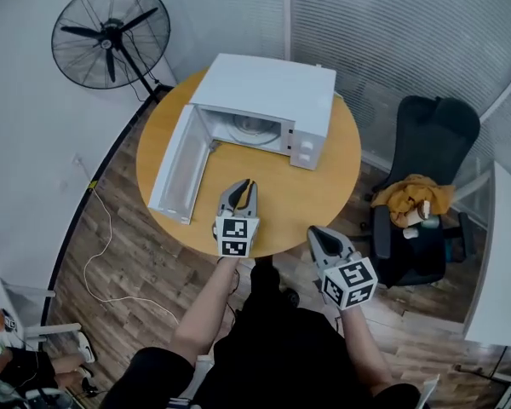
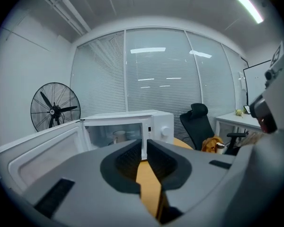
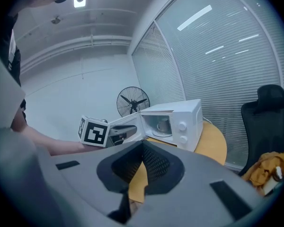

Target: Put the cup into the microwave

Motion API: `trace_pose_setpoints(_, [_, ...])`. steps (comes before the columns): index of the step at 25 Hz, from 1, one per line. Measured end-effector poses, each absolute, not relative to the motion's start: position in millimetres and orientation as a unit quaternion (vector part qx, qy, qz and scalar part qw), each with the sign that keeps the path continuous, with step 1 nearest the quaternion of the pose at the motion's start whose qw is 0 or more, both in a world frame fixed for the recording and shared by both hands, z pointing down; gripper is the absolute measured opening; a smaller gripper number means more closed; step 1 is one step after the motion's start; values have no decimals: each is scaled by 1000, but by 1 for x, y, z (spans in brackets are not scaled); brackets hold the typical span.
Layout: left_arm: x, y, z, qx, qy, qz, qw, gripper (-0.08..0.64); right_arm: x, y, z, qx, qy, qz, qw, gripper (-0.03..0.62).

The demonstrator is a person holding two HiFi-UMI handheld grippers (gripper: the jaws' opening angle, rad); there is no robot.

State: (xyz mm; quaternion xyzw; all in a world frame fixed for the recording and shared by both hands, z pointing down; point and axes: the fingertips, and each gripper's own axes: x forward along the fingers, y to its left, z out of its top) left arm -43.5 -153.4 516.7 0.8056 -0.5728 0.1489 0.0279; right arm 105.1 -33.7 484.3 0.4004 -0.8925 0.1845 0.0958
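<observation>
Both your tongs are pressed together. Your left tongs [image 1: 248, 184] hover over the desk's [image 1: 324, 177] 6 o'clock edge, your right tongs [image 1: 315, 235] just off it at 5 o'clock. The cup [image 2: 119, 136] sits inside the open microwave [image 1: 272, 96] at 12 o'clock.

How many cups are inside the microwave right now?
1. The cup stands inside the open microwave; parts of the cavity are out of view, so another may be hidden.
</observation>
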Motion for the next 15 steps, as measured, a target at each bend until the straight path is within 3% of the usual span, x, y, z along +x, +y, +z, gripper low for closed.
trace_pose_setpoints(15, [-28,-46,484,798,-589,109,63,-3,98,25,479,372,-906,187,83,11])
